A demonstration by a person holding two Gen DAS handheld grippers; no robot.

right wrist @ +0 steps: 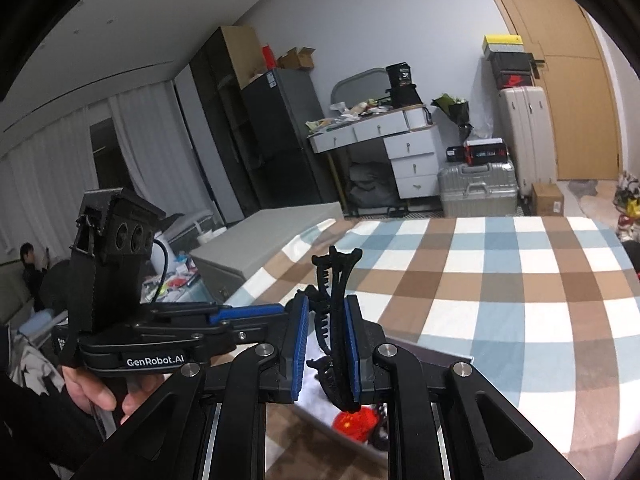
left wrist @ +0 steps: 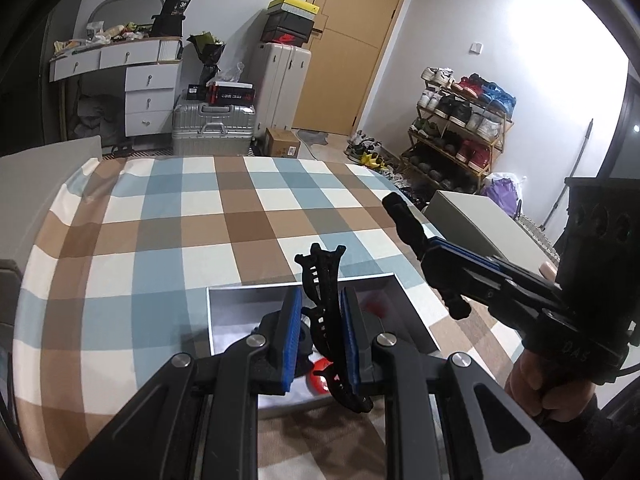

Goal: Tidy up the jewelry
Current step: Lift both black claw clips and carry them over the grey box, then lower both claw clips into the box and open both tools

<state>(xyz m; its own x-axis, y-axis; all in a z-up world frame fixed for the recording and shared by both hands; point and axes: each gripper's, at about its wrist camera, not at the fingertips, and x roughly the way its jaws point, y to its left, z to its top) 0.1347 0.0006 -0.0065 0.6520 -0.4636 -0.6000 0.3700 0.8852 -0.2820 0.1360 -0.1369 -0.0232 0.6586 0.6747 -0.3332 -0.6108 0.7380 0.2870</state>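
An open grey box (left wrist: 300, 282) lies on the checked cloth (left wrist: 200, 216) just below my left gripper (left wrist: 320, 256). Red items (left wrist: 318, 376) rest inside it, mostly hidden by the pads. The left gripper's black ribbed fingers are pressed together between the blue pads (left wrist: 292, 336), with nothing in them. My right gripper (right wrist: 336, 258) hovers over the same box (right wrist: 432, 354) and a red item (right wrist: 356, 420); it is likewise shut and empty. Its tip (left wrist: 394, 204) shows at the right of the left wrist view, held by a hand (left wrist: 536, 384).
A white box (left wrist: 476, 220) stands off the cloth's right edge and a grey block (right wrist: 264, 236) off its left edge. Beyond are suitcases (left wrist: 212, 128), a drawer desk (left wrist: 148, 96) and a shoe rack (left wrist: 456, 128). A person (right wrist: 30, 268) sits far left.
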